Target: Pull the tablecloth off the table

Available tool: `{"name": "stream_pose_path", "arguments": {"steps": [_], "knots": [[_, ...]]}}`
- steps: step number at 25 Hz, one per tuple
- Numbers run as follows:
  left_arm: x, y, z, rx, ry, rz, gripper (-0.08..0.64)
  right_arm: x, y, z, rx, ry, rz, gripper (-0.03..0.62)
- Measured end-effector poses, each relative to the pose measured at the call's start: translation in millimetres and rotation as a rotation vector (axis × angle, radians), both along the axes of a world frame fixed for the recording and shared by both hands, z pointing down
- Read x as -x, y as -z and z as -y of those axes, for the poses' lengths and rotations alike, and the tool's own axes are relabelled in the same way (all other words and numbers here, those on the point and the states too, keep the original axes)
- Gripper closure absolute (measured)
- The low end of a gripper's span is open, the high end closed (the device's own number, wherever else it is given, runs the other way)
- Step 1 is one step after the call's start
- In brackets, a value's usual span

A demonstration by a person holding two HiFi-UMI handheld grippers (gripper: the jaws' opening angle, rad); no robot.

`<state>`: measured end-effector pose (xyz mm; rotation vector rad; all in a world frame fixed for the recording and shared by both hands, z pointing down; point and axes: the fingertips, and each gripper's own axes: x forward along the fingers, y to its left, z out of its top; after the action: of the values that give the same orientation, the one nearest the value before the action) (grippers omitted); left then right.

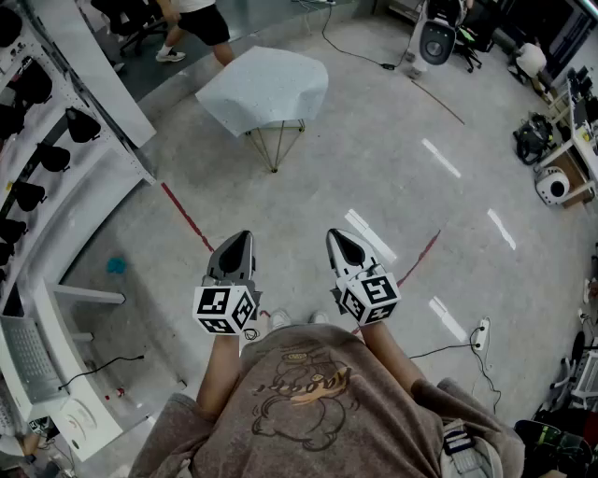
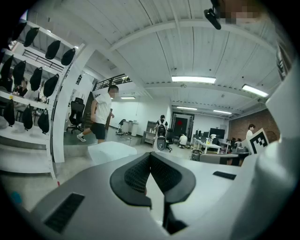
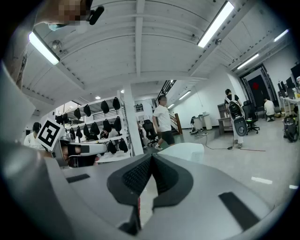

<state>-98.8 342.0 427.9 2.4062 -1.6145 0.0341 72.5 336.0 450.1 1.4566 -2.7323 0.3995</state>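
Note:
A pale blue-white tablecloth [image 1: 264,86] covers a small table with thin metal legs [image 1: 274,147], far ahead on the grey floor. The same cloth appears as a pale shape in the left gripper view [image 2: 111,152] and the right gripper view [image 3: 185,151], well beyond the jaws. My left gripper [image 1: 233,246] and right gripper [image 1: 342,242] are held side by side close to my body, far short of the table. Both are shut with nothing between their jaws, their tips meeting in the left gripper [image 2: 150,154] and right gripper [image 3: 152,156] views.
A white rack [image 1: 47,140] with black grippers hung on it runs along the left. A person [image 1: 192,23] walks behind the table. Red tape lines [image 1: 187,217] cross the floor. Equipment and cables [image 1: 551,149] crowd the right side; a power strip [image 1: 480,333] lies near my right.

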Motion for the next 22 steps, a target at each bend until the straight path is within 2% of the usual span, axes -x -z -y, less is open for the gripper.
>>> {"name": "stream_pose_path", "arguments": {"steps": [6,13,22], "knots": [[2,-3,5,0.004,-0.009,0.013,0.543,4,-2,0,0.005,0.019,0.025,0.588],[7,0,10,0.0,-0.045,-0.021,0.545,15,-8,-2,0.041,0.018,0.03,0.588],[38,-4,26,0.012,-0.055,-0.027,0.543,35,-11,6,0.05,-0.018,0.02,0.588]]}}
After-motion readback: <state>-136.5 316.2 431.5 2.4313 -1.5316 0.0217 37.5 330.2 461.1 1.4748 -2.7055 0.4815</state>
